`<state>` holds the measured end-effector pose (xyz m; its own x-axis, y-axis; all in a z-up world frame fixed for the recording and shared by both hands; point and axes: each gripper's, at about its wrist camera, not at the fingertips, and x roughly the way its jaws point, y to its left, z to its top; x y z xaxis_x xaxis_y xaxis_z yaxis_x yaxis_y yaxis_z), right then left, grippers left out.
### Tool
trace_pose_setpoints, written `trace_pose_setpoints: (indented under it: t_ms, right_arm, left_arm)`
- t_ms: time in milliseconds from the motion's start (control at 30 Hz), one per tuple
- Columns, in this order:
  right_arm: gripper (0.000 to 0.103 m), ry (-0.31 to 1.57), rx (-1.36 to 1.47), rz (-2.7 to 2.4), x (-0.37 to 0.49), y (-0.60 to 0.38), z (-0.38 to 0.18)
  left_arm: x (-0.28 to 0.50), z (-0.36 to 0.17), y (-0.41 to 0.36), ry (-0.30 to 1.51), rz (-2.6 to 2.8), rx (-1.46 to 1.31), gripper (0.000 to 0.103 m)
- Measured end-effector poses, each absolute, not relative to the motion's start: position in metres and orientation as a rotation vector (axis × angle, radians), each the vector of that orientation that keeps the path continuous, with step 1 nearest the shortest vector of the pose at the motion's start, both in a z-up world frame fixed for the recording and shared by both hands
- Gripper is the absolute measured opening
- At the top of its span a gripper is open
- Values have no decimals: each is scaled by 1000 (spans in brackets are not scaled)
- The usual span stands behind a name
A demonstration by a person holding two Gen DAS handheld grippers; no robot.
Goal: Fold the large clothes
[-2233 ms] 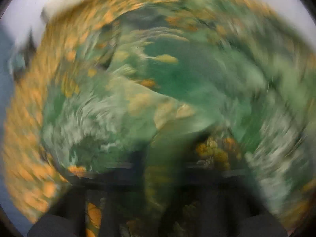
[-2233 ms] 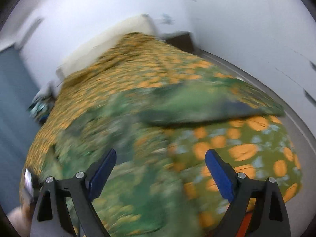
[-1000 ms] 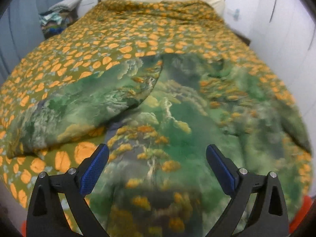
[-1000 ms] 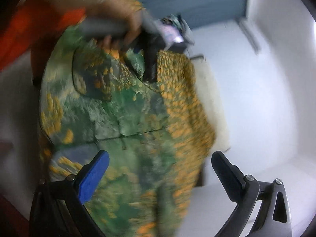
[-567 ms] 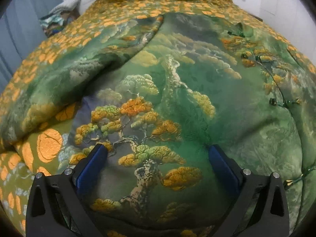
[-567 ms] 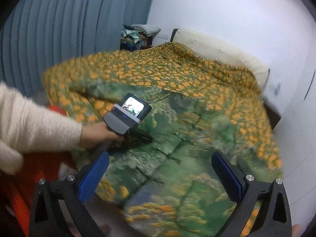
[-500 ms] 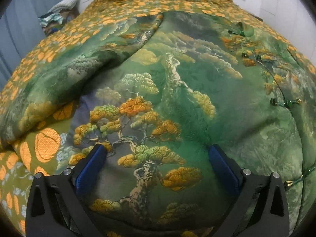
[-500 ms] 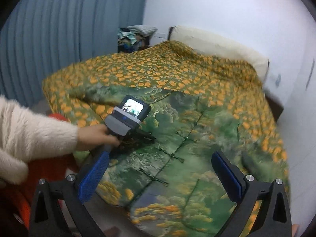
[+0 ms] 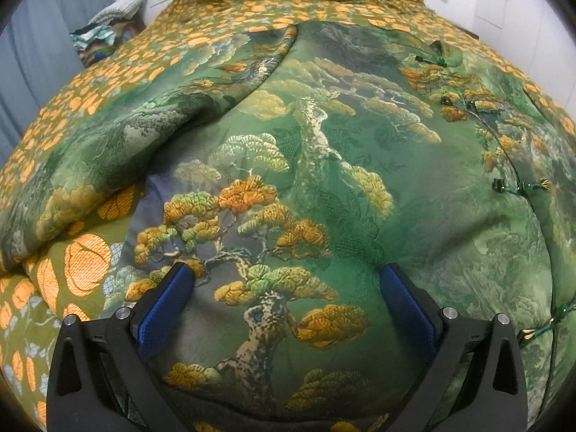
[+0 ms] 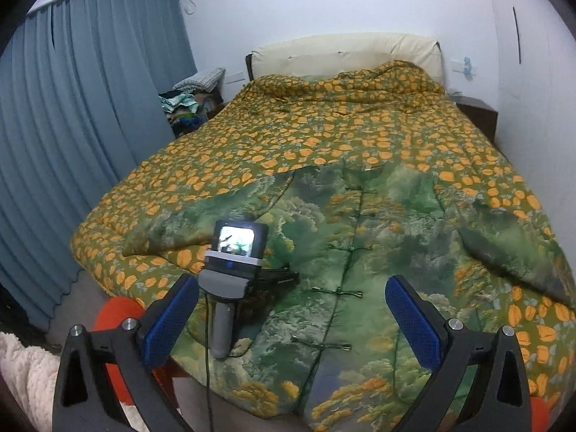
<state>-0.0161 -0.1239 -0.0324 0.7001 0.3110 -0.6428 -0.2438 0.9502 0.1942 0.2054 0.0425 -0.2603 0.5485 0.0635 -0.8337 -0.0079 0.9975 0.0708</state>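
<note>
A large green jacket (image 10: 388, 252) with a pine-and-mountain print and knot buttons lies spread flat on the bed, front up. Its sleeves reach out to both sides. In the left wrist view the jacket (image 9: 324, 165) fills the frame. My left gripper (image 9: 284, 298) is open and rests low on the jacket's lower left part. It also shows in the right wrist view (image 10: 280, 273), lying on the cloth with no hand on it. My right gripper (image 10: 291, 309) is open and empty, held above the foot of the bed.
The bed has an orange-dotted olive quilt (image 10: 324, 126) and a cream headboard (image 10: 345, 50). Blue curtains (image 10: 82, 126) hang at left, with a pile of clothes (image 10: 183, 104) in the corner. A dark nightstand (image 10: 475, 115) stands at right. A red object (image 10: 115, 316) is by the bed's foot.
The hand has left the left gripper, which now lies still on the jacket. The right gripper swung round and rose to face the whole bed.
</note>
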Motion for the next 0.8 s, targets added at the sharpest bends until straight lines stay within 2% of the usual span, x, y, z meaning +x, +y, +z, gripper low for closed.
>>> trace_pose_setpoints:
  t_ms: [200,800]
  right_arm:
    - [102,776,153,320,-13,-128,-42]
    - [102,823,51,299,-8,-110,-67]
  left_arm:
    - [206,-260,42,989,42,61,103]
    - [206,-260,42,989,42,62,103]
